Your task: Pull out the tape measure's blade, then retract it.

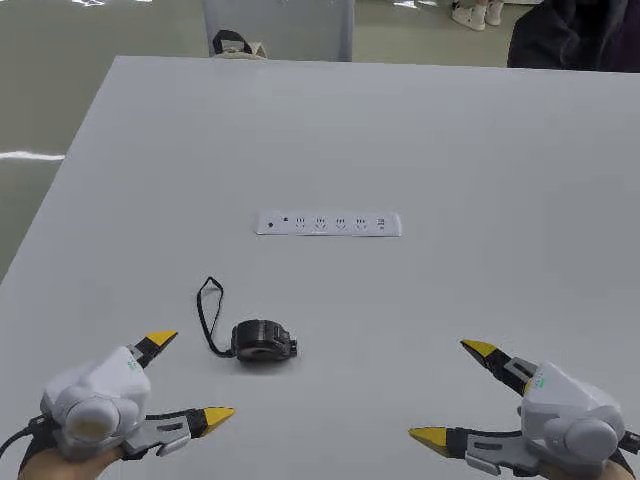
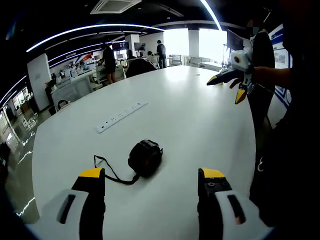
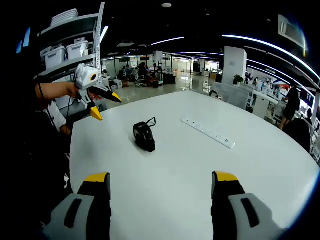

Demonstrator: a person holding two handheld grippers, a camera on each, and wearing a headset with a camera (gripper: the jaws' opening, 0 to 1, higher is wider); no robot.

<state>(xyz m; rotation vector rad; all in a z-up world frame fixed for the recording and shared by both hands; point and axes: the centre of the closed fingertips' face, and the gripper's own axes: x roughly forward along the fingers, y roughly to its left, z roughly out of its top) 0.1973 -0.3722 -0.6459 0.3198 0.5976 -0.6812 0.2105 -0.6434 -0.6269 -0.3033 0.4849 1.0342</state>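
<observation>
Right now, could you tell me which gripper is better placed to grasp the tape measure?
Likely the left gripper: open and nearest the tape measure, which lies just ahead of its jaws in its own view. The right gripper, also open, is farther off.

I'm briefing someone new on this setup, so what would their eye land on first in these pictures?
A small black tape measure with a looped wrist strap lies on the wide white table, its blade not pulled out. The yellow-tipped left gripper and right gripper hang open near the table's close edge, one on either side of it, touching nothing. Farther back lies a white power strip.
</observation>
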